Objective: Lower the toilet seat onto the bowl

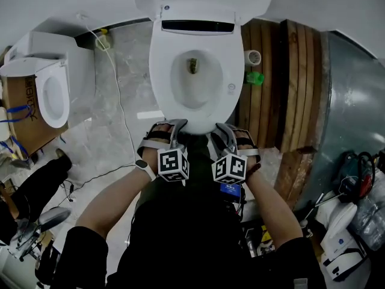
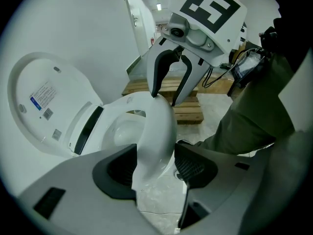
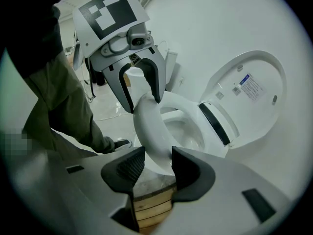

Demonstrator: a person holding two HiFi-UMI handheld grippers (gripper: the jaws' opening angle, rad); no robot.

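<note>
Grey jaws of the left gripper (image 2: 155, 166) are standing wide around the front rim of the toilet seat (image 2: 156, 131); the right gripper (image 3: 152, 168) is pinching it alongside. It is lying low over the bowl (image 1: 192, 82), with marble floor (image 1: 114, 92) beneath and a wooden pallet (image 1: 289, 83) beside.

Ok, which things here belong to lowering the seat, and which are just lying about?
Job: toilet seat, bowl, left gripper (open round the seat), right gripper (shut on the seat).
Lying about: spare toilet, cardboard box, wooden pallet, green object.
</note>
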